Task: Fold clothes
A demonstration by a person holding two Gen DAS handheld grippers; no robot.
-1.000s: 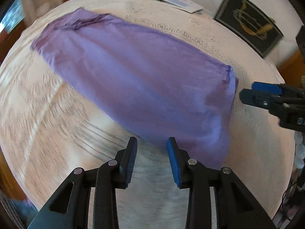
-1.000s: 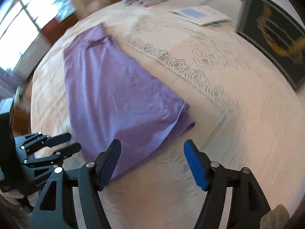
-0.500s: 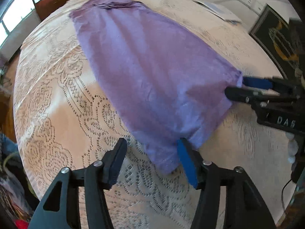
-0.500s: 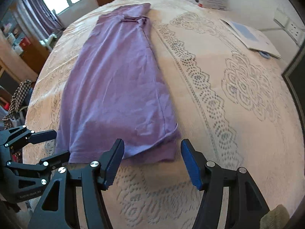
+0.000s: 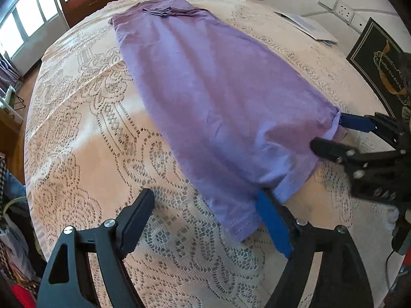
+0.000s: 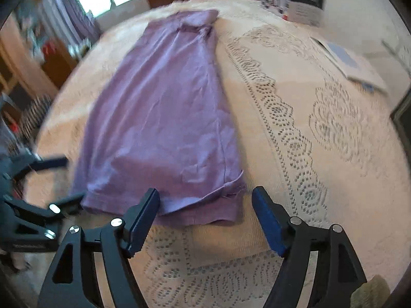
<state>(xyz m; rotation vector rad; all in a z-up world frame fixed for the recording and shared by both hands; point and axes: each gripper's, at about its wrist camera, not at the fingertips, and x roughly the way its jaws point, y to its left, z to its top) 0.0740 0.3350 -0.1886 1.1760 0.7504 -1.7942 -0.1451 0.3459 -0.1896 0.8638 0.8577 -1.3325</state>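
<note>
Purple garment (image 5: 218, 97) lies folded lengthwise on the lace-covered worktop (image 5: 84, 133), hem nearest, ready for a crosswise fold. Left tongs (image 5: 205, 220) and right tongs (image 6: 205, 215) each straddle a near hem corner, jaws opening, nothing gripped.

The shirt (image 5: 218, 97) is soft matt purple cloth, lightly creased. The tablecloth (image 5: 84, 138) is cream lace with open holes.
</note>
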